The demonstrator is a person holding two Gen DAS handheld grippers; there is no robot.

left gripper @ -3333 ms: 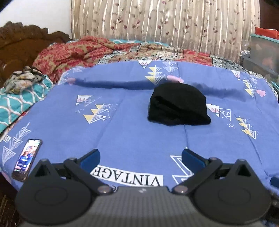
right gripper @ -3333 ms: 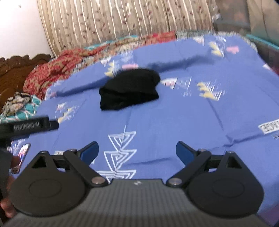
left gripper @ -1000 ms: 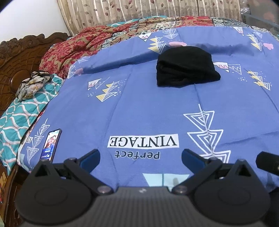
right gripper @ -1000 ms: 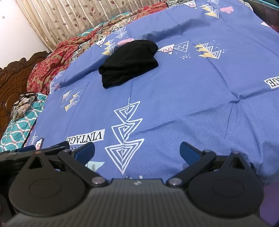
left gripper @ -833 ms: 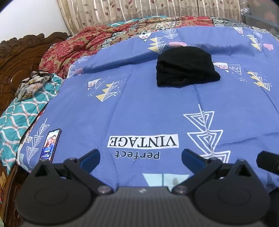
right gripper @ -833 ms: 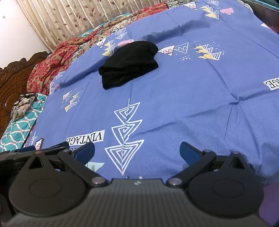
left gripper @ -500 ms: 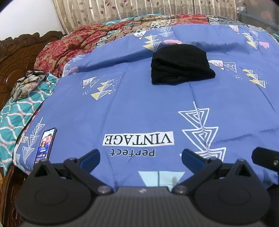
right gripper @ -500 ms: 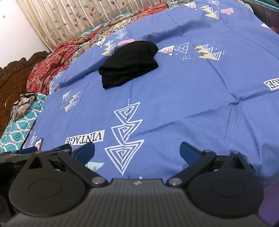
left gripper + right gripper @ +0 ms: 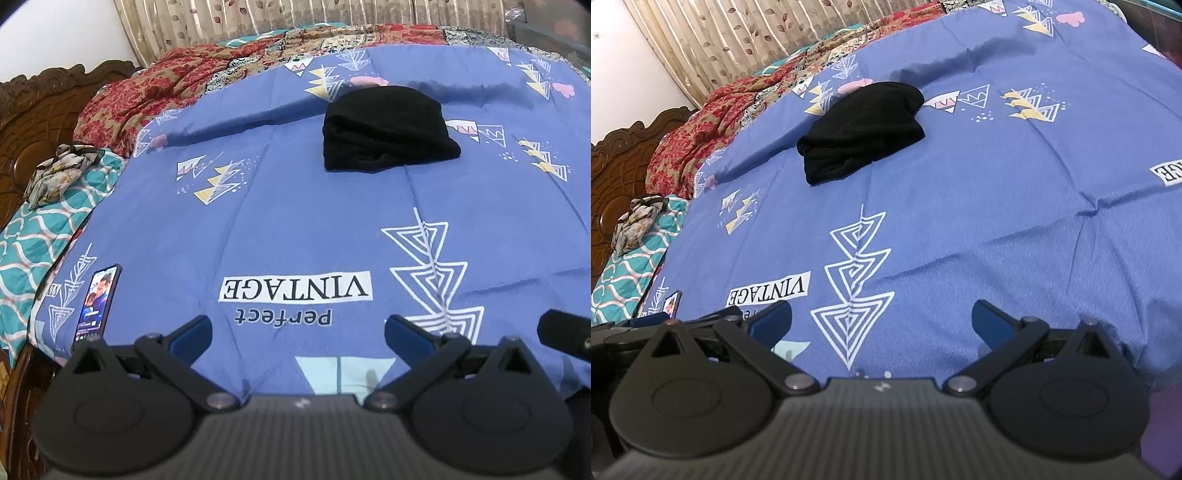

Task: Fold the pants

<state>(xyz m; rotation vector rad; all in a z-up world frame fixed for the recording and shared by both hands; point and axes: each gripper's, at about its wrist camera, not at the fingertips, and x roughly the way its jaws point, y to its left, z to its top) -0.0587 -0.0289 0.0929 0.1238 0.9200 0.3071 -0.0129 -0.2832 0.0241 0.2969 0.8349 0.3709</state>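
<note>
The black pants (image 9: 388, 129) lie folded into a compact bundle on the blue patterned bedsheet (image 9: 295, 221), toward the far side of the bed. In the right wrist view the black pants (image 9: 862, 131) sit up and left of centre. My left gripper (image 9: 297, 330) hovers open over the near edge of the bed, well short of the bundle, with nothing between its blue-padded fingers. My right gripper (image 9: 881, 317) is open too, empty, beside the left one at the same edge. Part of the left gripper's body (image 9: 635, 328) shows at the right wrist view's lower left.
A phone (image 9: 96, 301) with a lit screen lies at the sheet's near left corner. A teal patterned pillow (image 9: 33, 236) with a crumpled cloth (image 9: 59, 171) on it is at the left, a red quilt (image 9: 155, 88) and curtain behind. A carved wooden headboard (image 9: 33, 110) stands far left.
Both grippers have drawn back from the pants toward the bed's near edge over the last seconds and stayed open. The folded bundle has not moved.
</note>
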